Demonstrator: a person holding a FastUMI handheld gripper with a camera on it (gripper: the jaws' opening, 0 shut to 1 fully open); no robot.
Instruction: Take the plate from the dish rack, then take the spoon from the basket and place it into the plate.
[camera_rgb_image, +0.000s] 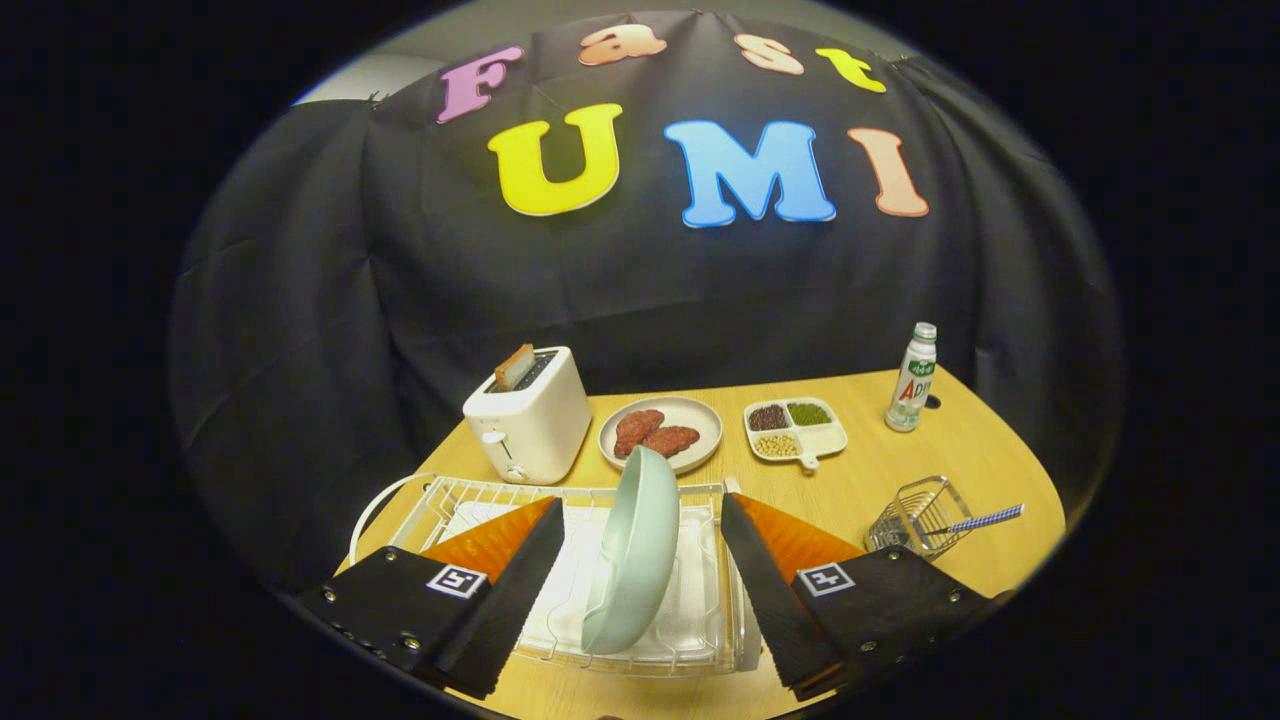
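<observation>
A pale green plate (632, 550) stands on edge in the white wire dish rack (440, 492), leaning a little to the right. My gripper (640, 520) is open, its two fingers wide apart on either side of the plate, neither one touching it. To the right, beyond the right finger, a small wire basket (912, 516) holds a spoon (985, 518) with a blue-checked handle that sticks out to the right.
A wooden table (880, 460) carries a white toaster (530, 420) with a slice of toast, a plate of sausages (660, 432), a divided dish of beans (795, 428) and a small bottle (912, 378). Black cloth walls the back.
</observation>
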